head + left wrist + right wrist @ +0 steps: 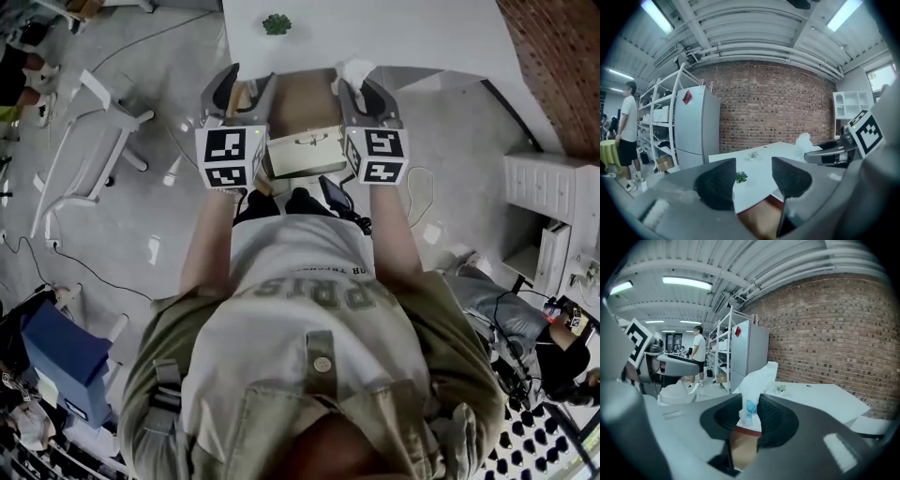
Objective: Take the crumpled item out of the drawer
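The crumpled item (pixel 354 69) is a white wad with a bit of blue in it. My right gripper (pixel 358 86) is shut on it and holds it up above the open drawer (pixel 302 103), whose brown inside shows below the white table. In the right gripper view the crumpled item (pixel 757 379) sticks up from between the closed pads of the right gripper (pixel 751 416). My left gripper (pixel 248 82) hovers over the drawer's left side. Its jaws (pixel 753 171) stand apart with nothing between them. The wad (pixel 805 140) shows at the right of the left gripper view.
A white table (pixel 422 33) with a small green plant (pixel 276 23) stands over the drawer, whose pale front (pixel 305 150) is close to my body. A grey fridge (pixel 696 129), shelving and a standing person (pixel 627 129) are at the left. A white cabinet (pixel 548 211) is at the right.
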The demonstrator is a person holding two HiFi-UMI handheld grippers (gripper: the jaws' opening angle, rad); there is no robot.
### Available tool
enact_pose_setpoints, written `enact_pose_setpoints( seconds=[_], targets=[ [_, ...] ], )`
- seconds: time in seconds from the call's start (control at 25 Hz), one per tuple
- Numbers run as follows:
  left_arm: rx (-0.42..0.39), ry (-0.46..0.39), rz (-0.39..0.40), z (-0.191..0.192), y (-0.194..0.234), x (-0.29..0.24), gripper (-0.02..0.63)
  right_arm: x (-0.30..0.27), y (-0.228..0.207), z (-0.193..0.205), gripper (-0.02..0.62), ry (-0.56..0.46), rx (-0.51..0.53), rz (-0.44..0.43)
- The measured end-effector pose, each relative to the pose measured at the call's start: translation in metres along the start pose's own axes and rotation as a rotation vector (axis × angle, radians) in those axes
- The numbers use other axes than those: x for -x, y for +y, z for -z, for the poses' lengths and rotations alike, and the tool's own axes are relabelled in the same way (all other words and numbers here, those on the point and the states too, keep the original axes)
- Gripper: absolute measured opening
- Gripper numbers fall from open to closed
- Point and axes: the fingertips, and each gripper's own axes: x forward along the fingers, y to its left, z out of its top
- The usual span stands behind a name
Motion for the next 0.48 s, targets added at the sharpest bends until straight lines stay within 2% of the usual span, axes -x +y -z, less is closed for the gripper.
enact_pose_setpoints(
  seconds=[0.2,0.48],
  targets=[
    [-0.030,-0.028,0.000,-0.008,-0.006,0.004,0.150,0.021,-0.007,-0.021,0.098,-0.081,-0.024,0.065],
    [-0.105,-0.062,-0.034,-0.021,0.004,0.009,0.014,0.033,-0.011,-0.039,0.098,-0.155,-0.046,0.092]
  ],
)
